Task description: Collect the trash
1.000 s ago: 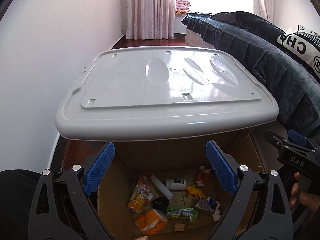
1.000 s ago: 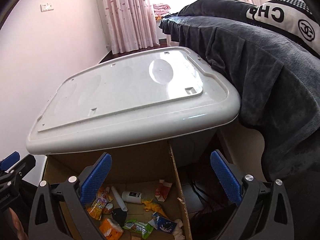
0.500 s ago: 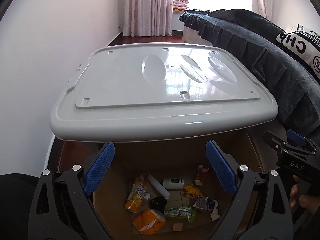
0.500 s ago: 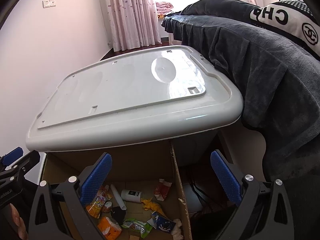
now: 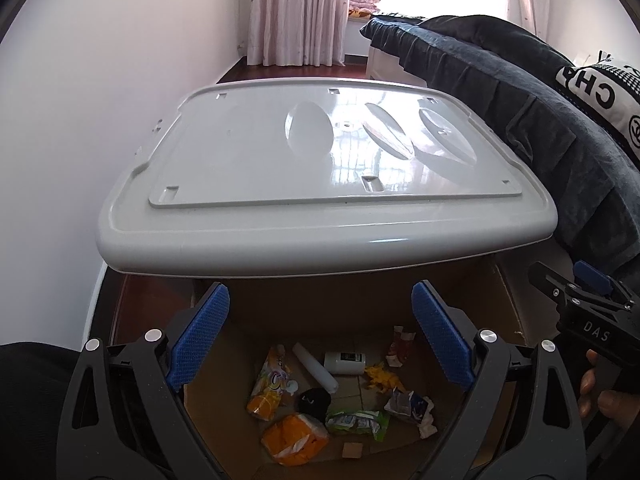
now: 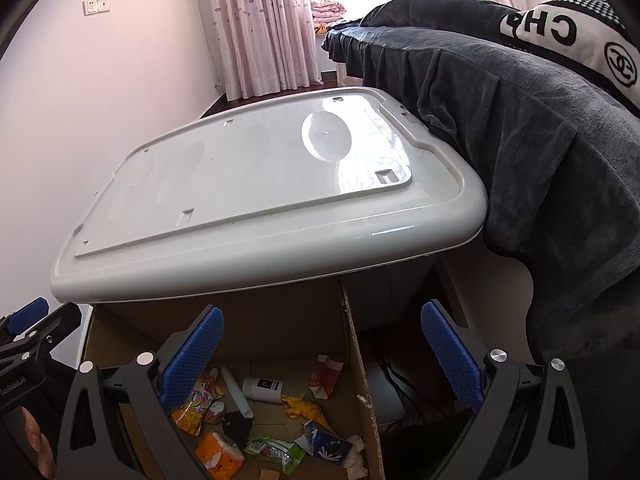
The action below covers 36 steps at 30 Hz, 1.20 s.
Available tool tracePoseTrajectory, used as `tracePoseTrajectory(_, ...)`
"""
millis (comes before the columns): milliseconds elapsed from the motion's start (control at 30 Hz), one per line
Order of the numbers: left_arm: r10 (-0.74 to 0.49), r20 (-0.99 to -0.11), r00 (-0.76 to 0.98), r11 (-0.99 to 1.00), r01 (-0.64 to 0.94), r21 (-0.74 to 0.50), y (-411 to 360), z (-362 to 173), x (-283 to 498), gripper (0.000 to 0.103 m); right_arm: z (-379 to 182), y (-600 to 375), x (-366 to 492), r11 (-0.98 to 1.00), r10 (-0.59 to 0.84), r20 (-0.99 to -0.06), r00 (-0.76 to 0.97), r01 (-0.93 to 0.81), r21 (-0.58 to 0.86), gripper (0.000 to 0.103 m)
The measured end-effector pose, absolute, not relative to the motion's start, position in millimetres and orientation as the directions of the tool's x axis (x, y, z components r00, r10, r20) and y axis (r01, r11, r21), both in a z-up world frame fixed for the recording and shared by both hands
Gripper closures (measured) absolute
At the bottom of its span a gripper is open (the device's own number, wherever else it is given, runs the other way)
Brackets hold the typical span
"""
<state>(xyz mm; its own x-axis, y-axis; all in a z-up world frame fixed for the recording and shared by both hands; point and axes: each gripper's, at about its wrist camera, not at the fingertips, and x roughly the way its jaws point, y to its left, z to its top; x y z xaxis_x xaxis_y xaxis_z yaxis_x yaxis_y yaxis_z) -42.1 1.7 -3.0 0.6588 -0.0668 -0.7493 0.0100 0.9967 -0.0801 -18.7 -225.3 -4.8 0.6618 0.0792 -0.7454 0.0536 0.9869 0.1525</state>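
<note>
**Both claws empty above the box, trash straight below**

Our left gripper (image 5: 320,344) stands wide, nothing between its blue pads (image 5: 198,340), and the right gripper (image 6: 320,354) is just as wide and just as empty. Both point forward and slightly down over the open cardboard box (image 5: 508,292), whose floor holds all the trash we can see: an orange snack bag (image 5: 270,380), a white tube (image 5: 314,366), a small white bottle (image 5: 345,362), a black lump (image 5: 313,402), an orange pack (image 5: 294,438), a green wrapper (image 5: 356,422) and some crumpled scraps.

The relation that matters is plain: the trash lies below and ahead of the left gripper, centred in its gap, while from the right gripper it sits down and to the left, with the box wall (image 6: 362,380) rising between the jaws. So we judge the left to be better placed over the box. The tube's long axis runs from far-left to near-right, aslant to the left jaw line.

Beyond the box, the grey plastic lid (image 5: 320,184) is bare and overhangs the box's far side, beside the dark blanket (image 5: 520,92). We see no loose trash outside the box, so we judge that collecting may be nearly done, or that the next piece lies out of view. A hand (image 5: 600,392) grips the right tool at the edge of the left view.
</note>
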Motion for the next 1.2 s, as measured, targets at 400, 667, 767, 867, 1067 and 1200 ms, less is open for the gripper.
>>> tracePoseTrajectory(400,-0.057,-0.758,0.649,0.996,-0.010,-0.084,4.8,-6.9,-41.1,0.013,-7.5,-225.5,-17.5,0.987,0.076,-0.750,0.657,0.059,0.151,0.005)
tracePoseTrajectory(667,-0.062,-0.782,0.621,0.992,-0.051,-0.119,13.7,-13.1,-36.2,0.008,-8.5,-224.5,-15.5,0.988,0.072,-0.755,0.652,0.058,0.144,0.005)
tracePoseTrajectory(767,-0.068,-0.777,0.626,0.988,-0.065,-0.139,18.7,-13.1,-37.1,0.008,-9.2,-224.2,-14.5,0.988,0.073,-0.758,0.649,0.058,0.145,0.005)
tracePoseTrajectory(867,-0.066,-0.771,0.633,0.988,-0.066,-0.139,19.7,-11.3,-37.9,0.008,-9.8,-224.4,-13.6,0.988,0.072,-0.760,0.646,0.059,0.145,0.005)
tracePoseTrajectory(1067,-0.057,-0.767,0.639,0.992,-0.049,-0.115,15.3,-11.2,-39.4,0.008,-10.4,-224.8,-12.4,0.988,0.071,-0.762,0.643,0.061,0.143,0.005)
tracePoseTrajectory(1200,-0.046,-0.771,0.636,0.993,-0.057,-0.106,15.1,-11.1,-39.5,0.008,-10.2,-225.4,-11.6,0.988,0.068,-0.762,0.644,0.065,0.143,0.005)
